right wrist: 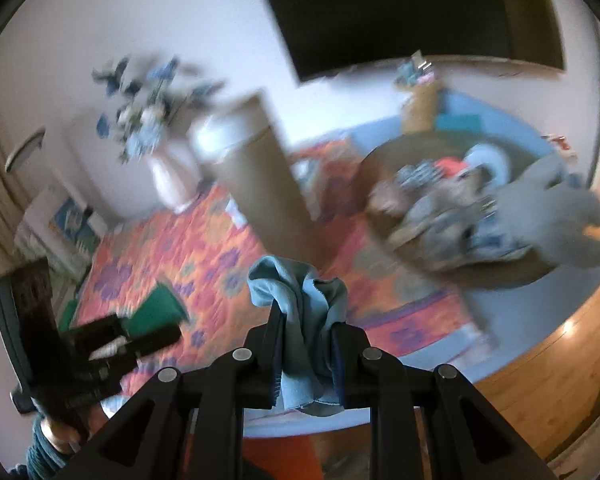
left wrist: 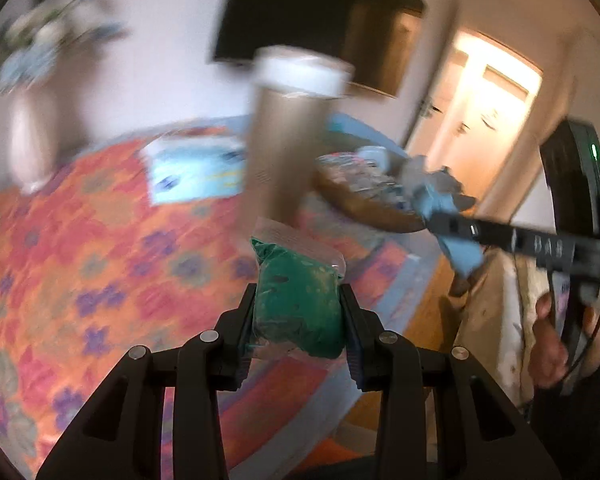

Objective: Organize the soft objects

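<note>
Mid-transfer step, both loads in hand. Left gripper [left wrist: 298,320] fingers clamped on green soft item in clear bag [left wrist: 300,300], held above floral bench cloth [left wrist: 100,260]. Right gripper [right wrist: 306,354] fingers pinched on light-blue cloth [right wrist: 300,300], likewise aloft. Wooden bowl [right wrist: 384,168] of soft items to the right on bench; tall tan cylinder with white lid [left wrist: 284,136] just ahead. Frames motion-blurred; bowl probably the destination. Next: carry over bowl rim, clear of cylinder, then release.
</note>
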Motion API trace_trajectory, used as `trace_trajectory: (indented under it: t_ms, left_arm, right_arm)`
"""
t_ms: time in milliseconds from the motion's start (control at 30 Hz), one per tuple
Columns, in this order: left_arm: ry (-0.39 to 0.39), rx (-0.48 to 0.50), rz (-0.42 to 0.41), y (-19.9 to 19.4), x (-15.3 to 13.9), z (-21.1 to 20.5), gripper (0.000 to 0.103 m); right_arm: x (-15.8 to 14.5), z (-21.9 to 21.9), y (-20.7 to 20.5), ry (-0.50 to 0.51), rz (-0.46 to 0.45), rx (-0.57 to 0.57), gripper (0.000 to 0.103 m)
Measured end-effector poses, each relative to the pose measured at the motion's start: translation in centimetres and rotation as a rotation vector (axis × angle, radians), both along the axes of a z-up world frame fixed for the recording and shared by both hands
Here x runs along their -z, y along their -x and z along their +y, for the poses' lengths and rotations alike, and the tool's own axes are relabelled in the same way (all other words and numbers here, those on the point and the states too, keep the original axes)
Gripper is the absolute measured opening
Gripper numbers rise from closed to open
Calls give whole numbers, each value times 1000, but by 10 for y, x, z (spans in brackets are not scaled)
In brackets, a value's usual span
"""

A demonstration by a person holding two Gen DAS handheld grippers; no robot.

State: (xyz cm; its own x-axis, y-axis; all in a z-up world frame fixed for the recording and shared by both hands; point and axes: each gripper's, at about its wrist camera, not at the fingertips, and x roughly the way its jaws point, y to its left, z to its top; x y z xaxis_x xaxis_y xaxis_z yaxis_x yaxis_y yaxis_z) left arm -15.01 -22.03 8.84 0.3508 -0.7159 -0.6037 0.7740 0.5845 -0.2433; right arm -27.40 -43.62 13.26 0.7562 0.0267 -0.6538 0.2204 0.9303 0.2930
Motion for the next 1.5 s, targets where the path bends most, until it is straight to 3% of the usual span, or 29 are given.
trace_trajectory:
  t_ms: [267,433,633,700,733,767,800,1067,1300,1433,1500]
  left_arm:
    - [15,80,-94,6,-38,-112,35]
    - [-9,63,-83,-15,-36,-174,35]
    - [3,16,-111,-36,-37,-216,36]
    - [-19,8,-139,-38,-37,-228,56]
    - [-32,-9,-160,-38,-37,-231,65]
    - [-47,-32,-183,-38,-36,-234,88]
    - [-48,-49,-198,-37,-34,-231,97]
    - [-16,4,-173,-19,-39,-214,97]
    - [-20,91,-232,21,-66,-145,99]
    - [-72,15,-245,25,-66,-88,99]
    - [-127,-76,-276,23,-64,-52,99]
  right_arm:
    - [-38,-90,7,42,-84,205,19]
    - [-38,-154,-23,11,-55,302,19]
    - [-37,-195,-66,5,-27,313,21]
    - [-35,-204,-77,-5,-7,314,36]
    - [-33,-208,-80,-23,2,307,58]
    - [-31,-212,-80,-40,1,301,68]
    - [-30,-215,-79,-52,-7,295,68]
    - [-40,-198,-49,-34,-58,279,68]
    - [-58,-131,3,82,-53,195,69]
    - [-44,-86,25,62,-43,34,70]
    - [-36,-60,25,51,-29,-35,70]
